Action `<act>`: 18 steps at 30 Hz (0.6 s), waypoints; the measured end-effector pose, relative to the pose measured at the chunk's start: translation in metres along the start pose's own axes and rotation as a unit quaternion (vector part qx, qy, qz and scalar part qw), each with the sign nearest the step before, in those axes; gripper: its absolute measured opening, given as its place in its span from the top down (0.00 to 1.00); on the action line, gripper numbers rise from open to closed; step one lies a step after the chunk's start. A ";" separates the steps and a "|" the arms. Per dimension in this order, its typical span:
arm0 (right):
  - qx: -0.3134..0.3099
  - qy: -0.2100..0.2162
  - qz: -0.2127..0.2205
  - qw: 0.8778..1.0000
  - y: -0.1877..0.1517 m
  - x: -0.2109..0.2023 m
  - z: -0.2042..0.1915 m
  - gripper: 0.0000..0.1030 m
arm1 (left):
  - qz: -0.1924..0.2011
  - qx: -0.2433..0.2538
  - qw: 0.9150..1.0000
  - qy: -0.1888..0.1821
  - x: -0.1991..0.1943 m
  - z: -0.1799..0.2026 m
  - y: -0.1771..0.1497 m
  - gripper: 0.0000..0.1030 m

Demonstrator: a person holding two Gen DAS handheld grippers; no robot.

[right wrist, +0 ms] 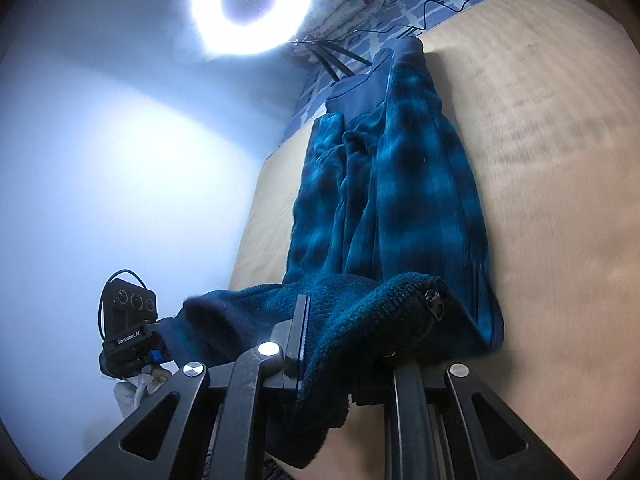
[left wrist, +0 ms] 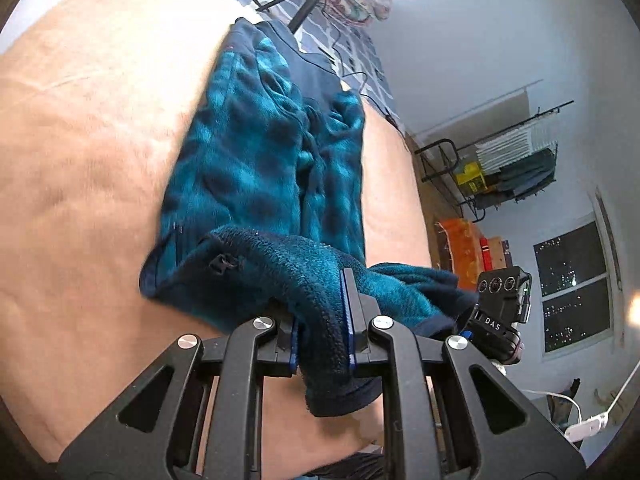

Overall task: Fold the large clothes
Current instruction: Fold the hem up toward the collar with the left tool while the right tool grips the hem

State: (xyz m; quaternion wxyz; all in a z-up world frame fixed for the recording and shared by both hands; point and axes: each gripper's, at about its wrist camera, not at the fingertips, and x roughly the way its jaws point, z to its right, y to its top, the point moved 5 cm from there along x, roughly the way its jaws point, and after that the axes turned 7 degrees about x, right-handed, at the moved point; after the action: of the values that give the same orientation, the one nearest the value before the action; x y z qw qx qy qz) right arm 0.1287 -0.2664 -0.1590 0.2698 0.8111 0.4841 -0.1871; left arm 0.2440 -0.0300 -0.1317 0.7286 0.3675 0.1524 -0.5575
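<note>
Bedroom setup with a tan bedspread (left wrist: 88, 168) as the work surface, ring light (right wrist: 251, 4) blazing at the far end and a drying rack (left wrist: 504, 160) off to the side. So the teal plaid fleece garment (left wrist: 264, 152) is laid out lengthwise down the bed, already narrowed into a long strip, and the near end is lifted off the bedspread. Left gripper (left wrist: 323, 332) is clamped on a thick roll of the fleece hem between its blue pads, and the right gripper (right wrist: 332, 344) has the same near edge bunched in its jaws, though one finger is buried under fabric, so I'm judging that grip closed from how the cloth hangs. Looks to me like the step is carrying this end up and over toward the far end. My tips: keep both grippers level and the edge between them taut, lift high enough that the fleece doesn't drag the bottom layer along, and land the hem square on the far end before letting go. Fleece is bulky and grabby, so go slow.
</note>
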 end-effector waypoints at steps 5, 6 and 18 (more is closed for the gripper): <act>0.025 0.000 -0.003 1.000 0.024 0.021 0.008 0.87 | -0.008 -0.014 1.000 0.005 0.023 -0.015 0.023 0.86; 0.029 -0.002 -0.005 1.000 0.028 0.026 0.010 0.87 | -0.010 -0.017 1.000 0.006 0.028 -0.019 0.027 0.86; 0.082 -0.002 -0.021 0.996 0.056 0.062 0.043 0.85 | -0.031 -0.023 0.999 0.025 0.079 -0.049 0.050 0.86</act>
State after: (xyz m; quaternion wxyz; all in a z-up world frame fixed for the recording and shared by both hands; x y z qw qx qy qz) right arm 0.2049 -0.2721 -0.2137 0.1994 0.8198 0.4834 -0.2335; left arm 0.3260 -0.0450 -0.1966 0.7154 0.3600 0.1948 -0.5663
